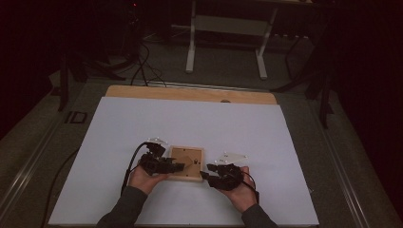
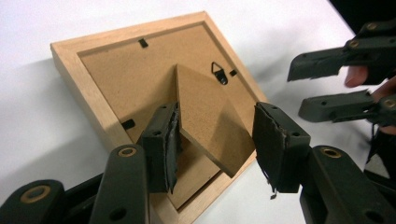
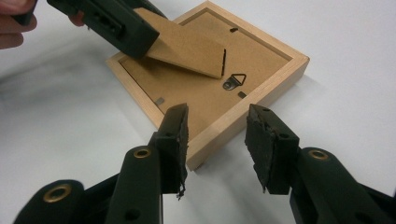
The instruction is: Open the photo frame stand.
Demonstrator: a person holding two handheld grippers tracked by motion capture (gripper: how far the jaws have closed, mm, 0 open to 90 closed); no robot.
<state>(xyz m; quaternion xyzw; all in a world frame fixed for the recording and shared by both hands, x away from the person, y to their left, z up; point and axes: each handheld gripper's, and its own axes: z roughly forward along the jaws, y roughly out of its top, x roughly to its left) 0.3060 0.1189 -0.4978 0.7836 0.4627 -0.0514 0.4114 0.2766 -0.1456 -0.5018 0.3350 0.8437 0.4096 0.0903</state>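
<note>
A wooden picture frame (image 1: 187,164) lies face down near the table's (image 1: 199,118) front edge. The left gripper (image 2: 215,135) straddles its raised cardboard easel stand (image 2: 210,119), jaws apart; the right gripper (image 3: 217,140), also spread, flanks the frame's corner.

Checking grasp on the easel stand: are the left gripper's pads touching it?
Cannot tell. In the left gripper view the stand sits between the left gripper's pads, near one, but no contact or gap shows plainly.
</note>
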